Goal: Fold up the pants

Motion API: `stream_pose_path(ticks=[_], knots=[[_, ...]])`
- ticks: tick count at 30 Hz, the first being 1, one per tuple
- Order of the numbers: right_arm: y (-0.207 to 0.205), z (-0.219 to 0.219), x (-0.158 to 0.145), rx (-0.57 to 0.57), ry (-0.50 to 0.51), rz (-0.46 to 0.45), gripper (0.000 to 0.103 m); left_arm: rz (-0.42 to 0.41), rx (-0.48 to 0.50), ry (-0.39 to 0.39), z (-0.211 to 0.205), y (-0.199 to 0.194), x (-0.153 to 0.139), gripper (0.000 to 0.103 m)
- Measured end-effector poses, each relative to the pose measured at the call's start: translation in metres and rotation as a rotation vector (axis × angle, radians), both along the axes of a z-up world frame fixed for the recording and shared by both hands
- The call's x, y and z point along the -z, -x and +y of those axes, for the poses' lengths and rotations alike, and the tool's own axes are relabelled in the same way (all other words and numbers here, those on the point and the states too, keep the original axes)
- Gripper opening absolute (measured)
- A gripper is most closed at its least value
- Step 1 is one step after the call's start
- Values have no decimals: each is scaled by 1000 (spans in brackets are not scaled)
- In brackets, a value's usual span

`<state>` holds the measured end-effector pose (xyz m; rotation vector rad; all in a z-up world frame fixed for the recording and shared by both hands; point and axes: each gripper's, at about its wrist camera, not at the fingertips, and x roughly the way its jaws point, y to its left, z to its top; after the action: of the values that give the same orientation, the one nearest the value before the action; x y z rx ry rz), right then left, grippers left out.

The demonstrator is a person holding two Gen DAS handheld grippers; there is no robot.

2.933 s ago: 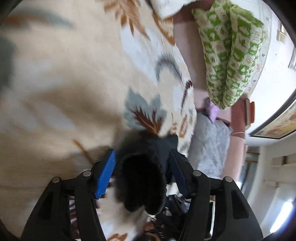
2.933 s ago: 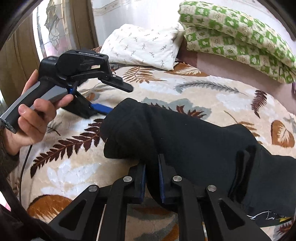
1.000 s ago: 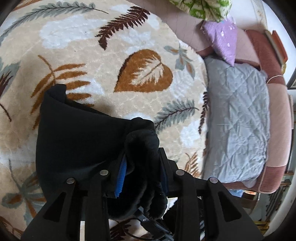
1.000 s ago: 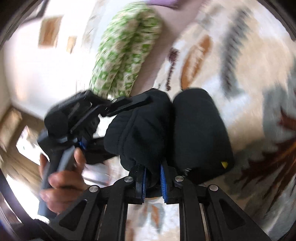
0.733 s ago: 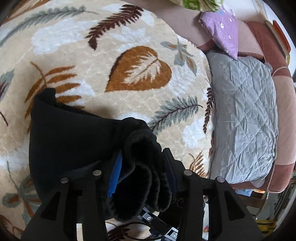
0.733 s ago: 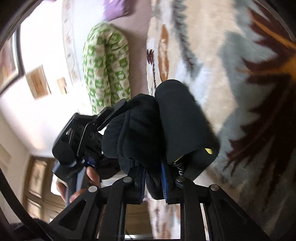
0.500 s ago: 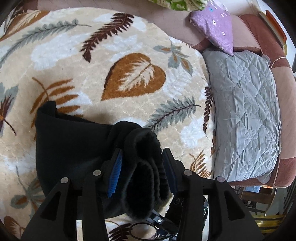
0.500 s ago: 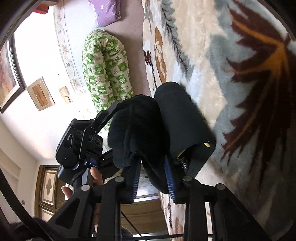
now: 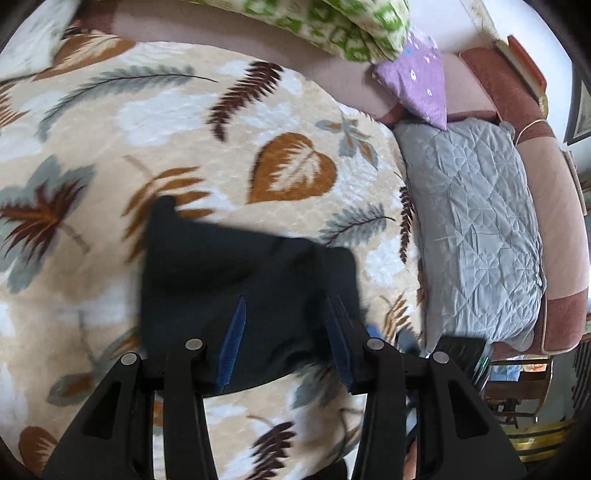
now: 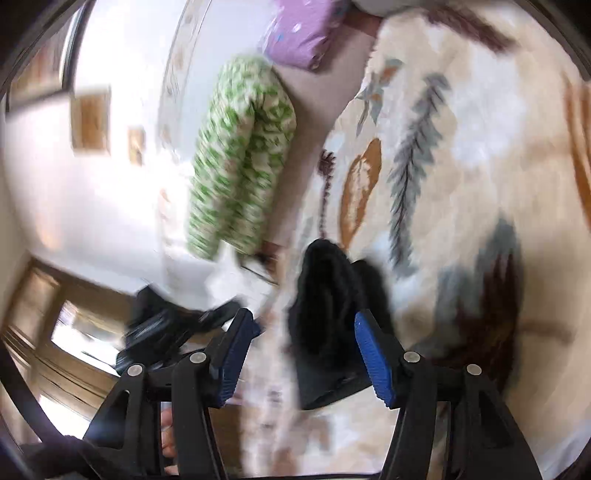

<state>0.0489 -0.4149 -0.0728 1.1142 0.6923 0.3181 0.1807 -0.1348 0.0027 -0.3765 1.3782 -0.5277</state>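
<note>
The black pants (image 9: 236, 280) lie folded into a compact rectangle on the leaf-patterned blanket (image 9: 184, 122). My left gripper (image 9: 284, 325) is open, its blue pads held just above the near edge of the pants, holding nothing. In the blurred right wrist view the pants (image 10: 332, 314) show as a dark folded bundle between and beyond the fingers. My right gripper (image 10: 303, 332) is open and empty. The left gripper's black body (image 10: 166, 328) shows at lower left in that view.
A grey quilted cushion (image 9: 472, 229) lies right of the blanket. A purple pillow (image 9: 421, 81) and a green-patterned bolster (image 9: 325, 22) sit at the back along the pink headboard. A small dark stand (image 9: 461, 354) is beside the bed's edge.
Both grippers have let go of the pants and opened wide. The pants have dropped flat onto the blanket as a folded rectangle, and both grippers have pulled back.
</note>
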Motion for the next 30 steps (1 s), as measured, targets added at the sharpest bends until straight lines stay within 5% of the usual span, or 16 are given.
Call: stream_pose_path(ticks=[8,10,11,13,19,24,27,30], knots=[[-59,31,3,-154,241,133,63,4,-38,95,32,15,23,42],[-58,30,7,-136,239,110,49,24,-30,116,28,16,30,42],[-57,27,14,-130,228,125,34,30,-27,128,26,17,34,42],[-57,23,27,-124,227,155,29,31,-4,133,20,20,38,42],[-60,25,36,-144,331,168,29,-17,75,-40,-2,29,69,42],[-63,20,42,-153,321,182,44,-16,44,14,8,28,73,39],[-54,18,17,-113,383,147,46,-47,61,-17,10,31,61,40],[-36,27,-22,-88,471,15,46,-54,52,2,14,35,56,40]])
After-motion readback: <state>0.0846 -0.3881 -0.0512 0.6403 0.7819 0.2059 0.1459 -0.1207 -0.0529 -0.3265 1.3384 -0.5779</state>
